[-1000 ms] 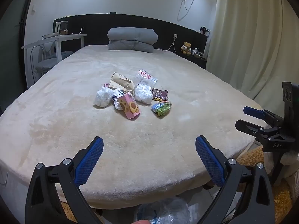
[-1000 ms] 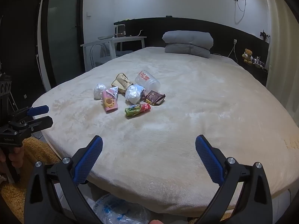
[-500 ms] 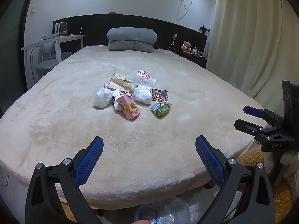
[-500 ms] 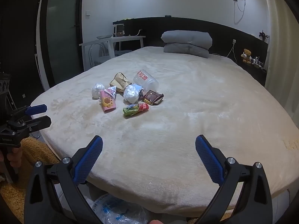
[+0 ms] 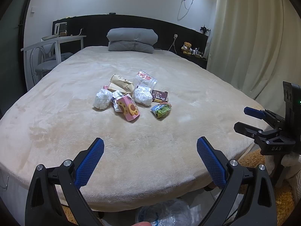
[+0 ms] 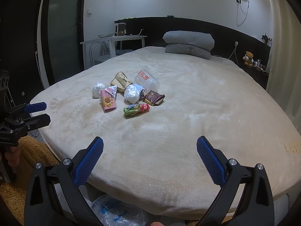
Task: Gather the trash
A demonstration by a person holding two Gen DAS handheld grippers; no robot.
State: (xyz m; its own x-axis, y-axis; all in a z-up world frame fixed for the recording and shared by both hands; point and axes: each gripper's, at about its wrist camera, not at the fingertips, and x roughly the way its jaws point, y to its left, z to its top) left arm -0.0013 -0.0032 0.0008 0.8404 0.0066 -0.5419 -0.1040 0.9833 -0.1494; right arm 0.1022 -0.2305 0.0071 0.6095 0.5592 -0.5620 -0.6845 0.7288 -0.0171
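Note:
A pile of trash lies mid-bed: a pink snack box, a green wrapper, a brown wrapper, two crumpled white wads, a brown paper bag and a clear plastic cup. My left gripper is open and empty over the bed's near edge. My right gripper is open and empty, also short of the pile.
The cream bed fills the view. A clear plastic bag lies on the floor below the bed's edge. Grey folded pillows sit at the head. A white desk stands left, curtains right.
Both grippers have shifted only slightly; in the right wrist view the pile has drifted a little left. Both stay open and empty.

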